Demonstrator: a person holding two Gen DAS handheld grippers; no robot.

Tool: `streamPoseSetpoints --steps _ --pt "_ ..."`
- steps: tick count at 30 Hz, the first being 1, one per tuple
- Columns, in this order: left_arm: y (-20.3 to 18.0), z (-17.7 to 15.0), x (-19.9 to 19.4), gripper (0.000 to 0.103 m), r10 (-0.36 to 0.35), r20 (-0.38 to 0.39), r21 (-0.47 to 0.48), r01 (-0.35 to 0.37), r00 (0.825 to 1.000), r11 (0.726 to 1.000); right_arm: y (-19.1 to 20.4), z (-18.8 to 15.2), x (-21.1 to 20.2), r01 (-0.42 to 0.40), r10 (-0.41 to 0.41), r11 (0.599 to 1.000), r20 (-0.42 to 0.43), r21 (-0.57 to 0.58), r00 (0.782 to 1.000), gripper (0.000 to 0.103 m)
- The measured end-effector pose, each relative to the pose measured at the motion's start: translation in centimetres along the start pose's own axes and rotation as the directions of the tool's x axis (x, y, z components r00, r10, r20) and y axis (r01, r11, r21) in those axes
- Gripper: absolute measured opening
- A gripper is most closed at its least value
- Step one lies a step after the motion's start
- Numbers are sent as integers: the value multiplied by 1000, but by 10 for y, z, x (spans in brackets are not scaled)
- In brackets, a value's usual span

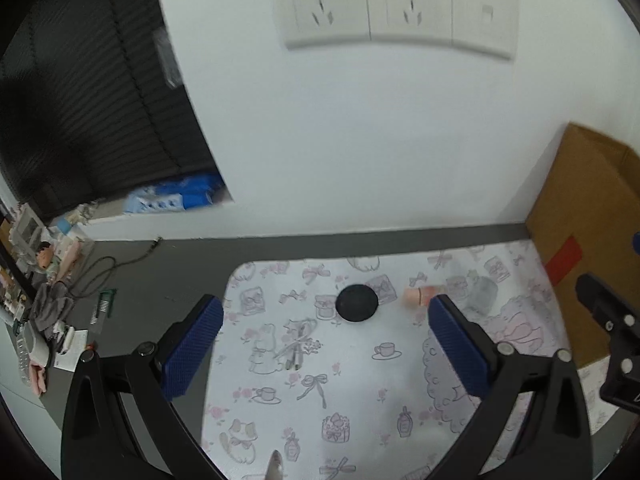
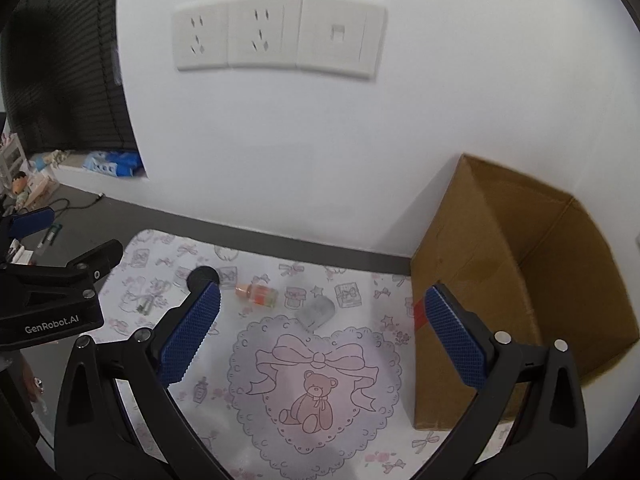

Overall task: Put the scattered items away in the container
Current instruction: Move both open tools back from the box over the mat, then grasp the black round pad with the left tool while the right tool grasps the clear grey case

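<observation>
A black round disc (image 1: 357,303) lies on the patterned mat (image 1: 360,380), ahead of my open left gripper (image 1: 328,312). A small peach bottle (image 1: 420,295) lies on its side to the disc's right, and a grey translucent piece (image 1: 483,295) rests beyond it. In the right wrist view the disc (image 2: 204,276), the bottle (image 2: 258,294) and the grey piece (image 2: 317,312) sit ahead of my open right gripper (image 2: 322,300). The open cardboard box (image 2: 520,280) stands at the right, against the wall. A metal spoon tip (image 1: 275,465) shows at the bottom edge.
A white wall with sockets (image 2: 280,34) rises right behind the mat. Left of the mat is grey floor with cables and clutter (image 1: 52,304). The left gripper's body (image 2: 52,296) shows at the left of the right wrist view.
</observation>
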State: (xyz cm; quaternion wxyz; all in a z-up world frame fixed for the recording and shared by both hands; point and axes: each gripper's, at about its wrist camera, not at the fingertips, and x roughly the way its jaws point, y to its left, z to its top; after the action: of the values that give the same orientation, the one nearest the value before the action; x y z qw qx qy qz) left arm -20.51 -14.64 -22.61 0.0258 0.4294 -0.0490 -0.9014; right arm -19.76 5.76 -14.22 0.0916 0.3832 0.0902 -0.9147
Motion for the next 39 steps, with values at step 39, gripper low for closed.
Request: streamPoseSetpoints --steps 39 --pt "-11 -49 172 103 -87 -97 -71 80 992 994 -7 -76 203 -26 45 996 -218 87 975 103"
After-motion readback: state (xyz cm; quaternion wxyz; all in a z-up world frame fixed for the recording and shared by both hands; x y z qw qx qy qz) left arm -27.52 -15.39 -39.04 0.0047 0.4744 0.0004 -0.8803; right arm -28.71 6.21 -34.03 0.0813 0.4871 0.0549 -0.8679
